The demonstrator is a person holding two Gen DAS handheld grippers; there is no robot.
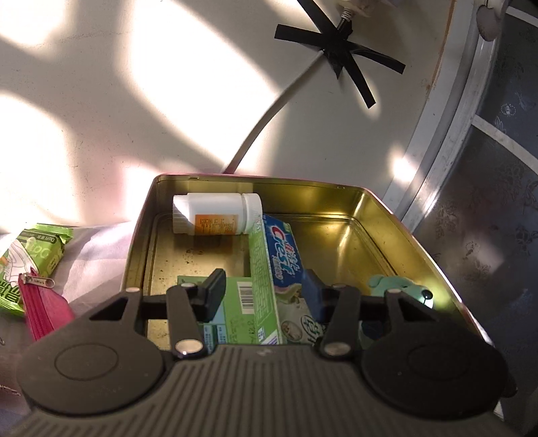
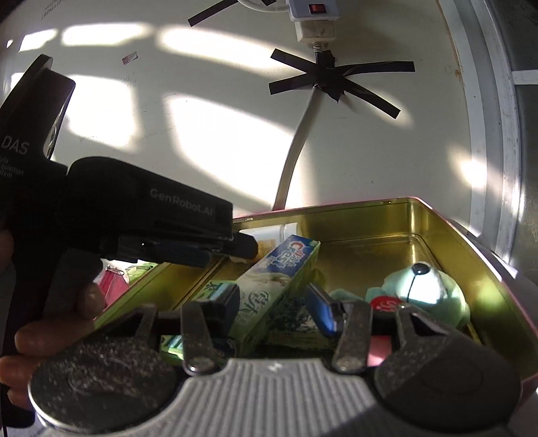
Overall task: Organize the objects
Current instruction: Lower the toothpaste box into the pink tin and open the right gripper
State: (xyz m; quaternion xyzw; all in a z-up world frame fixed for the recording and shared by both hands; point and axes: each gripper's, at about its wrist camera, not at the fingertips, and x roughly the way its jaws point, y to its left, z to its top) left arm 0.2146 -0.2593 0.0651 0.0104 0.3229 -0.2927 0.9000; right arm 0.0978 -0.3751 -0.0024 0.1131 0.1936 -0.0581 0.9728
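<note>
A gold metal tin (image 1: 386, 215) stands open below both grippers. Inside lie a white pill bottle (image 1: 217, 213) on its side at the back, a Crest toothpaste box (image 1: 280, 269) leaning over a green box (image 1: 240, 299), and a mint plush toy (image 1: 400, 285) at the right. My left gripper (image 1: 264, 295) is open, its fingers either side of the toothpaste box. My right gripper (image 2: 274, 307) is open, also straddling the toothpaste box (image 2: 275, 272) in the tin (image 2: 454, 235). The plush (image 2: 423, 285) sits right of it. The left gripper's body (image 2: 134, 208) shows at the left.
A green snack packet (image 1: 30, 259) and a pink zip pouch (image 1: 40, 306) lie on cloth left of the tin. A white cable (image 1: 269, 114) taped with black tape runs up the wall to a power strip (image 2: 312, 13). A window frame (image 1: 454, 111) stands right.
</note>
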